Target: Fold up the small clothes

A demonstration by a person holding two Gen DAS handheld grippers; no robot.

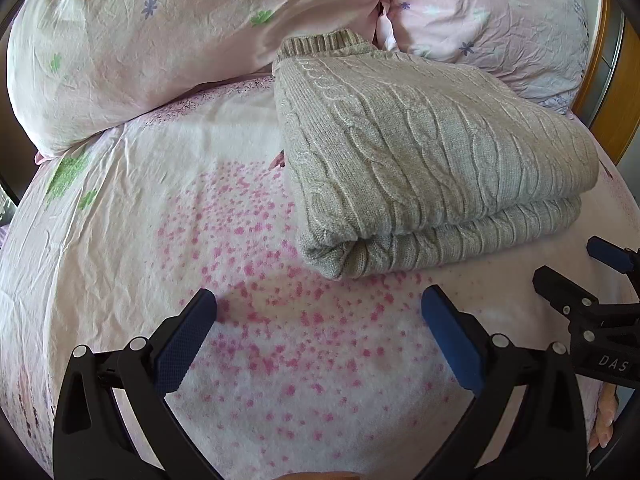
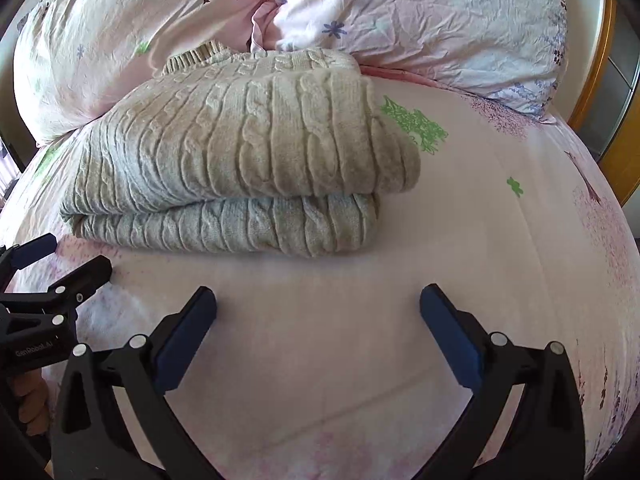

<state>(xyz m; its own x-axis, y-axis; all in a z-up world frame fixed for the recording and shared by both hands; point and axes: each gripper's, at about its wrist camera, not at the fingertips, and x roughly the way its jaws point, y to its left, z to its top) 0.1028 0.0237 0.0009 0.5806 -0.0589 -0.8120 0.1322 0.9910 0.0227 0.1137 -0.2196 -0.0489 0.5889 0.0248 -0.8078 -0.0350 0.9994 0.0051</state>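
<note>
A grey cable-knit sweater (image 1: 420,160) lies folded in a thick rectangular stack on the bed; it also shows in the right wrist view (image 2: 248,160). My left gripper (image 1: 318,304) is open and empty, a short way in front of the sweater's near folded edge. My right gripper (image 2: 318,300) is open and empty, just in front of the sweater's near edge. The right gripper also shows at the right edge of the left wrist view (image 1: 580,268), and the left gripper at the left edge of the right wrist view (image 2: 60,256).
The bed sheet (image 1: 260,360) is pale pink with pink speckles and green flower prints. Two floral pillows (image 1: 160,40) (image 1: 488,12) lie behind the sweater. A wooden bed frame (image 2: 600,80) runs along the right.
</note>
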